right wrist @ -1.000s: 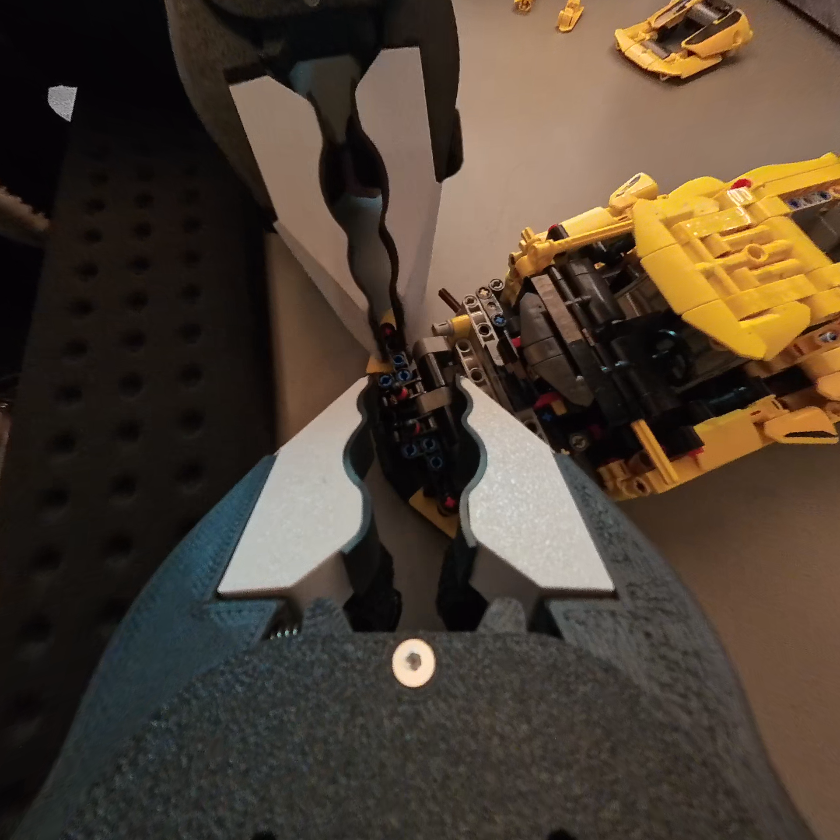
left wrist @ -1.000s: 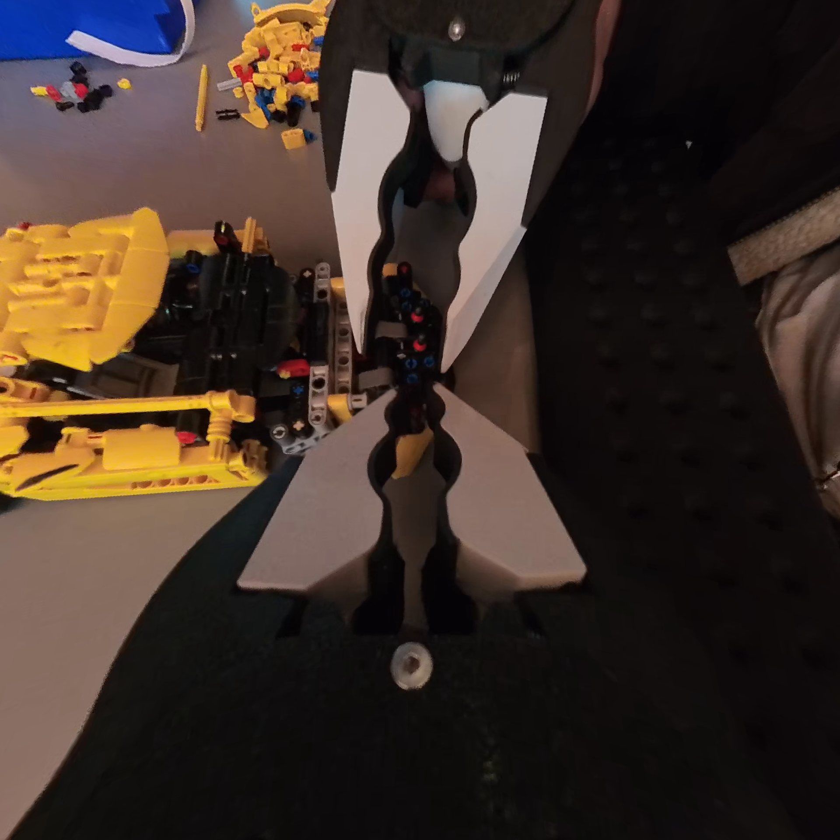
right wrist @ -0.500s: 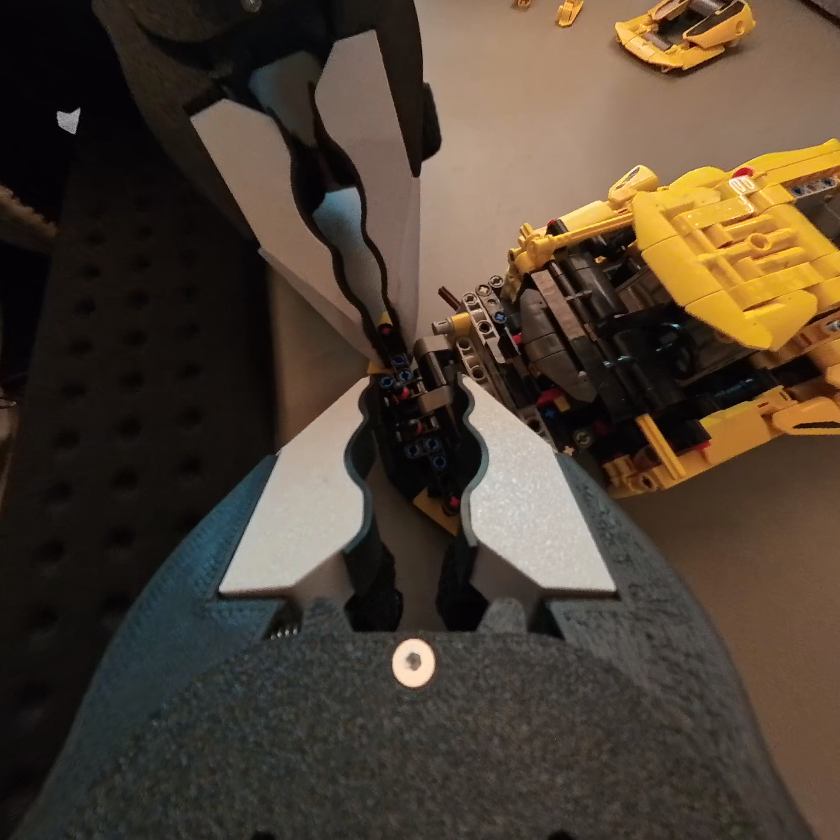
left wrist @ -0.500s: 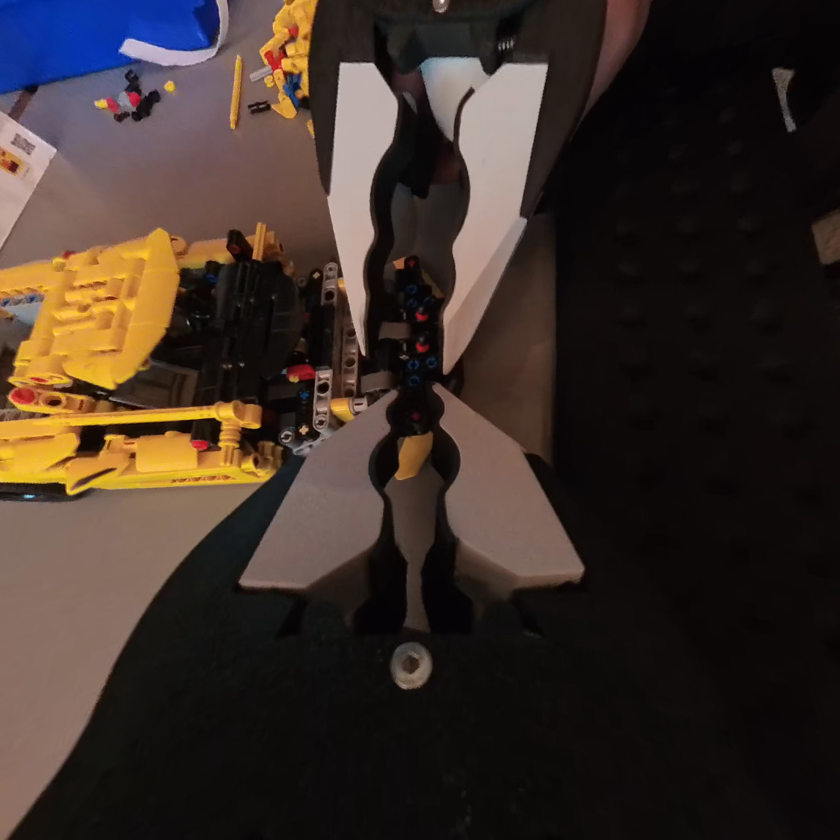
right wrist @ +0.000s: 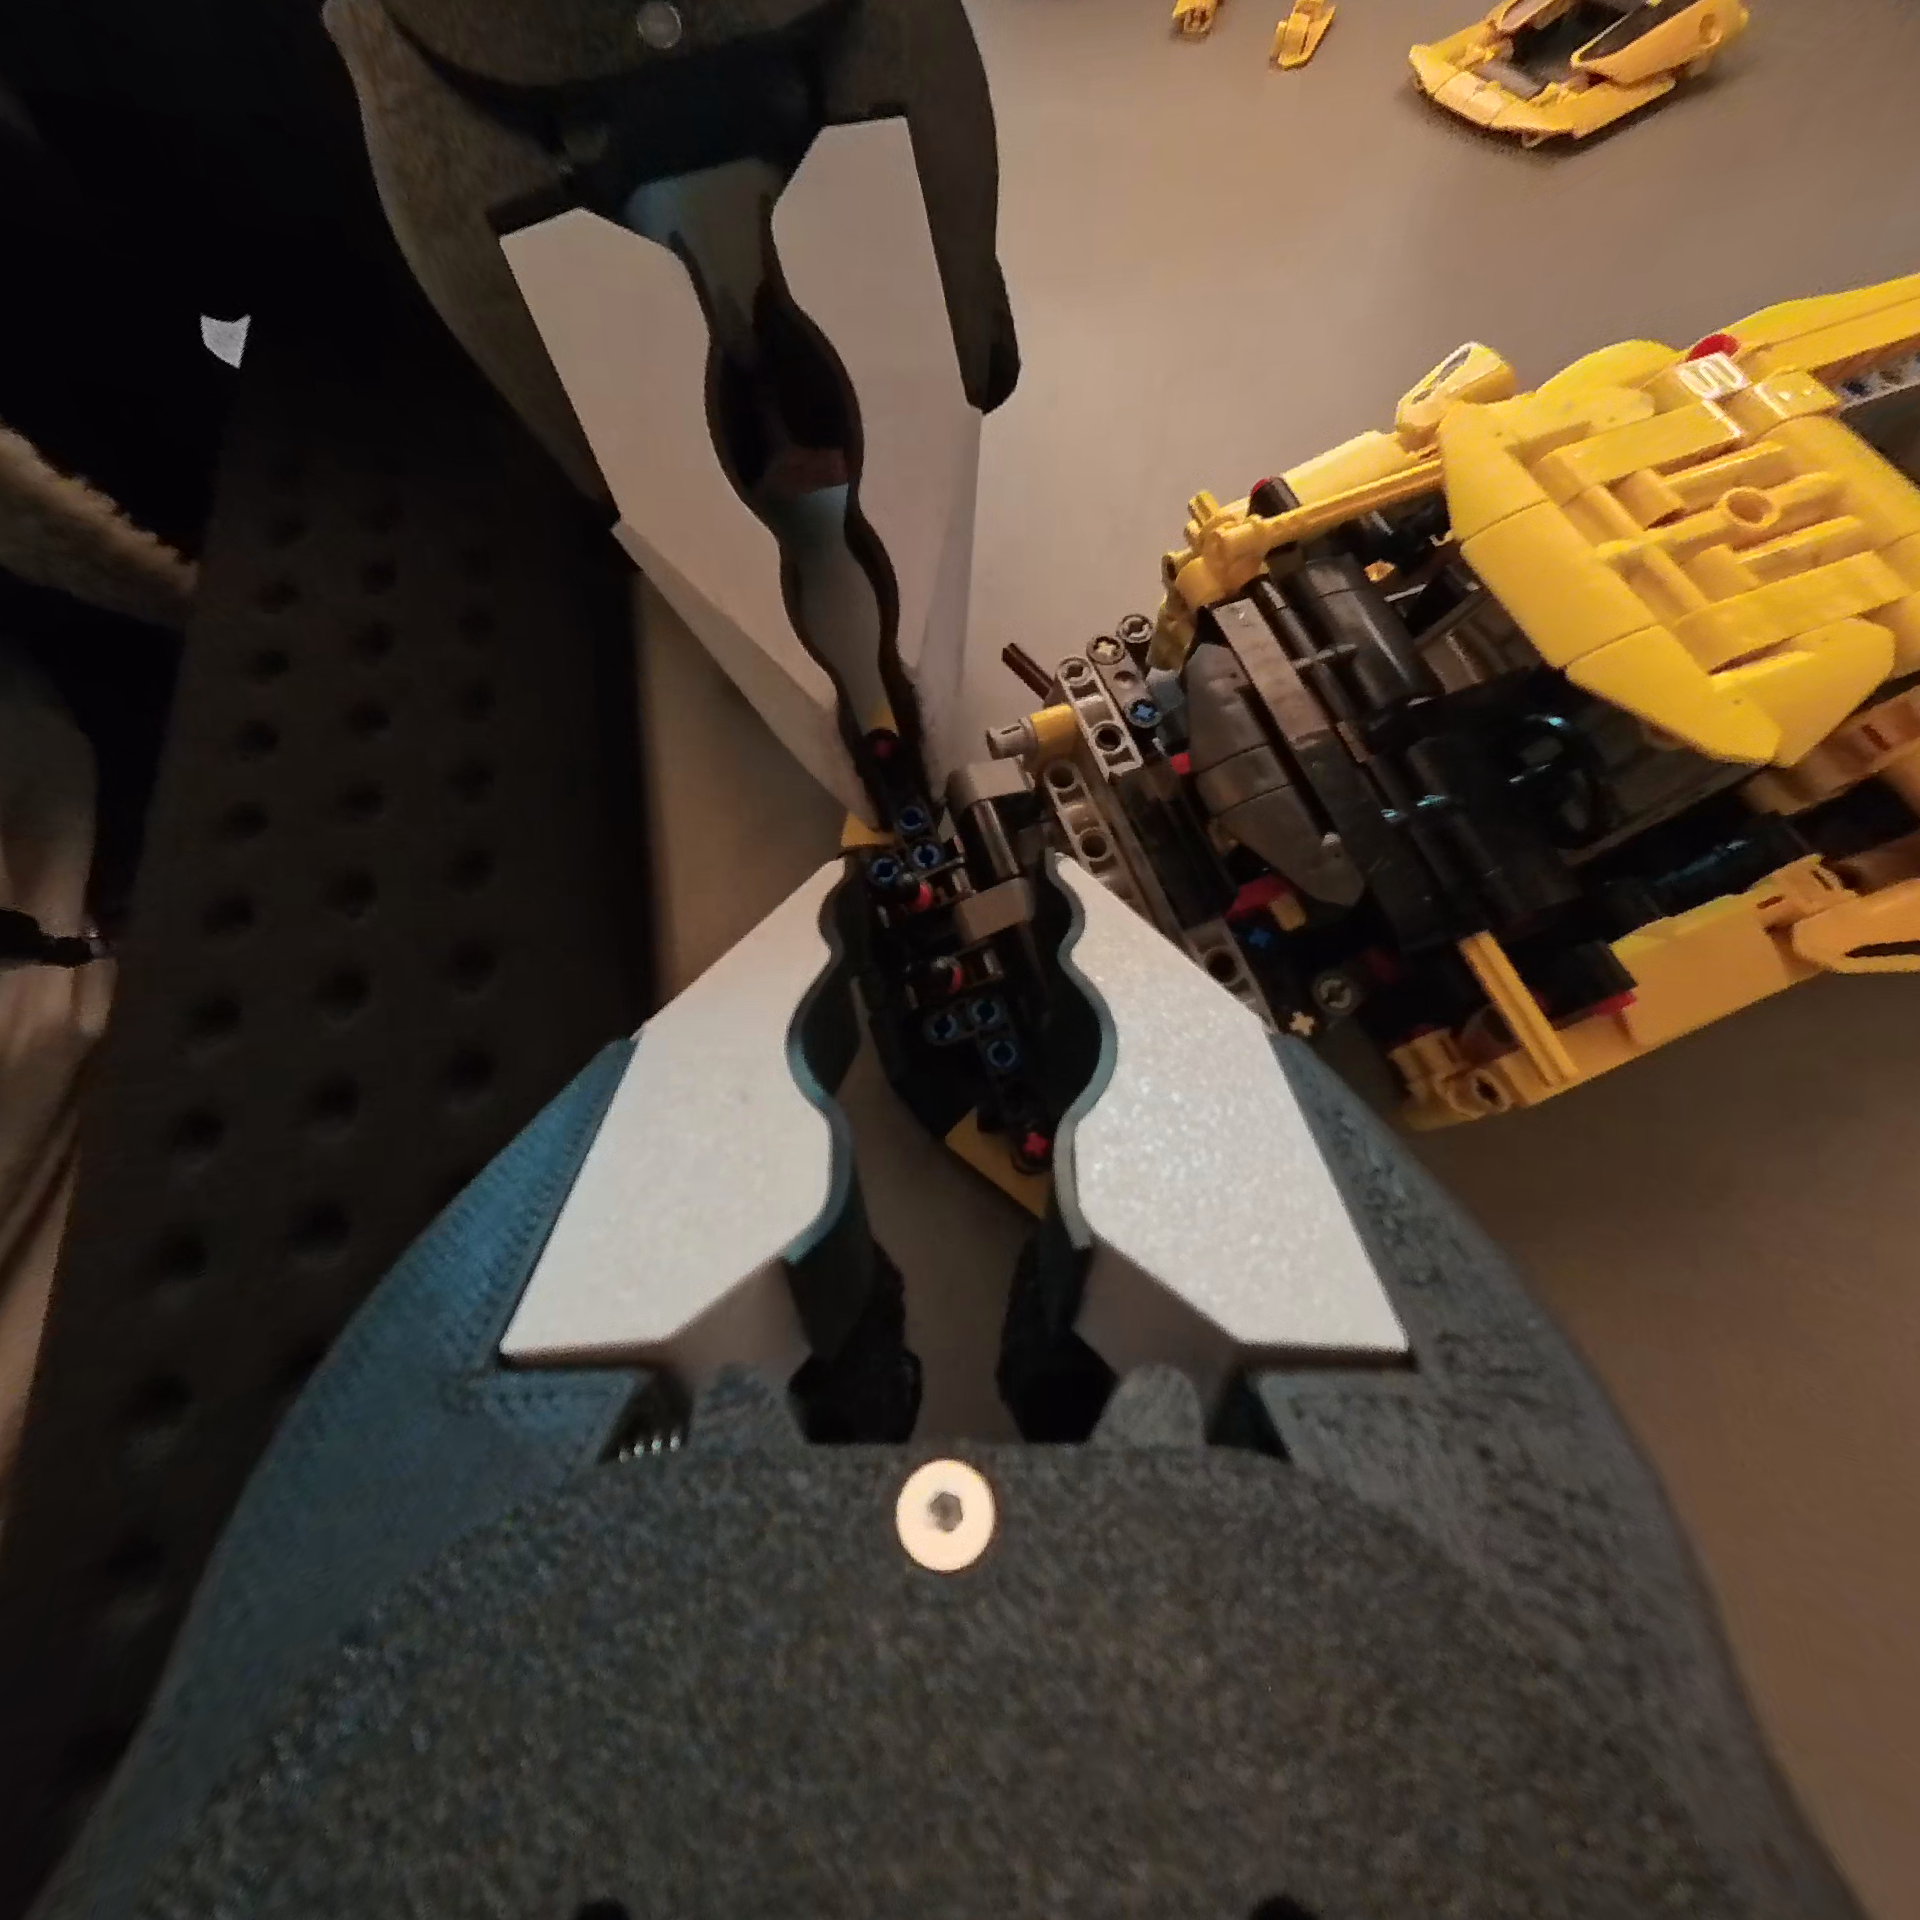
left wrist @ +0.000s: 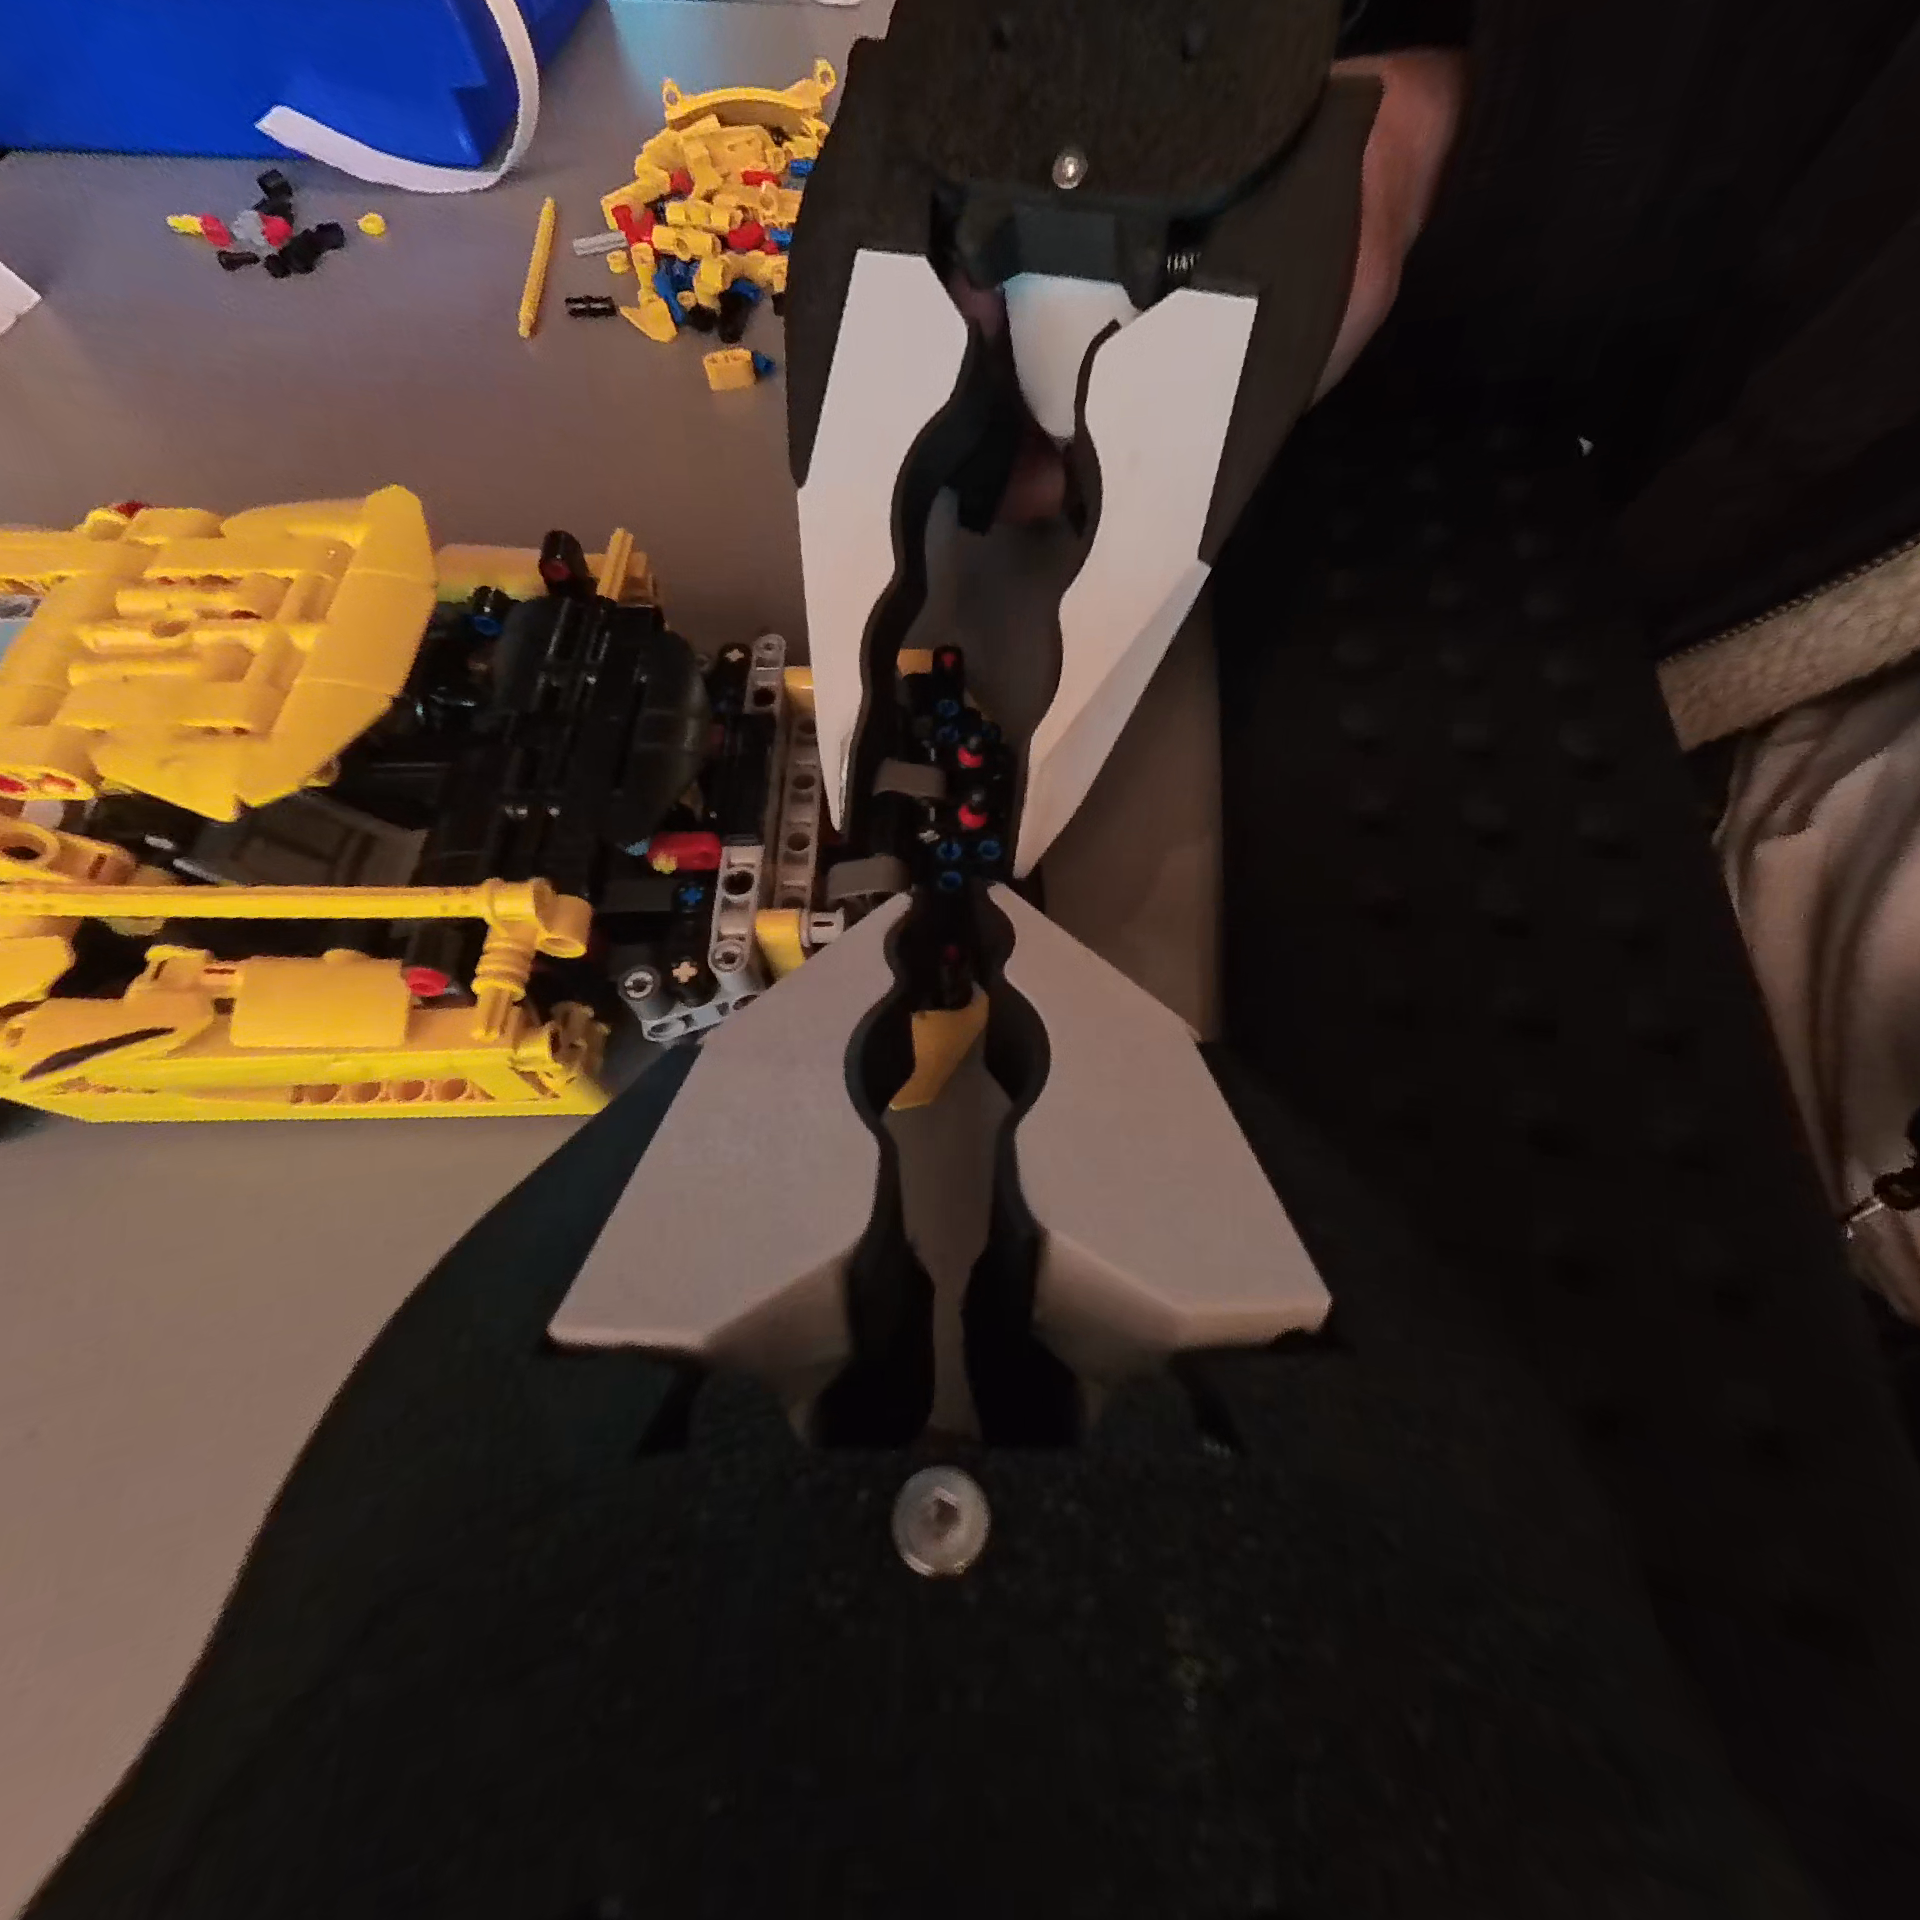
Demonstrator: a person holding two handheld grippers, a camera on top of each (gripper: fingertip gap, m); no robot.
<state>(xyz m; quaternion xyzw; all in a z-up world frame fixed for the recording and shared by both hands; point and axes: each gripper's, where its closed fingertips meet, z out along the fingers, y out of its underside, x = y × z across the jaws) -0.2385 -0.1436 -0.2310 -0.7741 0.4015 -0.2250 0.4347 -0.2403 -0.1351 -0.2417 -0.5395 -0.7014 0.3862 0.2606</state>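
A narrow black brick assembly [left wrist: 951, 790] with blue and red pins and a yellow end piece lies against the grey beams at the end of a large yellow and black brick car [left wrist: 239, 665]. My left gripper [left wrist: 951, 904] is shut on one end of it. My right gripper [left wrist: 930, 842] comes from the opposite side, tip to tip, and is shut on the other end. In the right wrist view the assembly [right wrist: 966, 997] sits between my right gripper's [right wrist: 951, 873] fingers, with the left gripper [right wrist: 899, 790] above and the car [right wrist: 1662, 582] to the right. I cannot tell whether the assembly is joined to the car.
A pile of loose yellow, red and blue pieces [left wrist: 707, 239], a yellow rod [left wrist: 535, 265] and a few small parts [left wrist: 270, 229] lie on the grey table near a blue bag [left wrist: 260, 73]. A separate yellow body section [right wrist: 1569, 62] lies farther off. A dark perforated surface [left wrist: 1507, 935] borders the table edge. My left and right fingertips are right by each other.
Both grippers keep their hold on the assembly. The left gripper tilted briefly half a second ago and has swung back to about where it was.
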